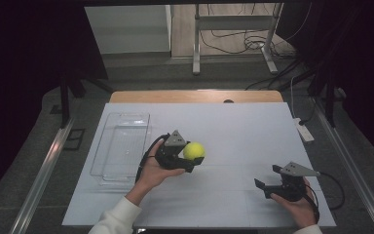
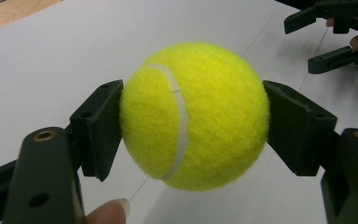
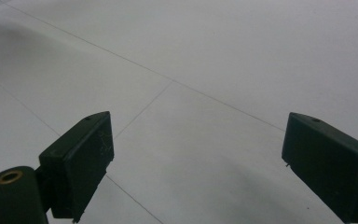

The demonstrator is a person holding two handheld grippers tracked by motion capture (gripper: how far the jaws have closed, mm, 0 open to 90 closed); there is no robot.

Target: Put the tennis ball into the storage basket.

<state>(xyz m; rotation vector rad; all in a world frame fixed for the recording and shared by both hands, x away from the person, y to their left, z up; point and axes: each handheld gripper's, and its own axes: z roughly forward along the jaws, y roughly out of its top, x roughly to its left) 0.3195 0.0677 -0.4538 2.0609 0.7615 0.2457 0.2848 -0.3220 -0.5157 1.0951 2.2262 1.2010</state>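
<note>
A yellow tennis ball (image 1: 194, 150) with a white seam is held above the white table top (image 1: 233, 126), near its middle. My left gripper (image 1: 193, 157) is shut on it. In the left gripper view both black pads press the ball (image 2: 195, 115) from either side, and a fingertip shows at the bottom edge. My right gripper (image 1: 269, 181) hovers near the table's front right, jaws wide apart with nothing between them. In the right gripper view its gripper (image 3: 196, 168) stands open over bare white table (image 3: 200, 65). The right gripper (image 2: 324, 39) also appears at the top right of the left gripper view.
A clear plastic tray (image 1: 121, 146) lies on the table's left side, beside the left hand. A white power strip (image 1: 304, 130) sits off the right edge. Metal frame legs (image 1: 233, 39) and cables stand on the floor behind the table.
</note>
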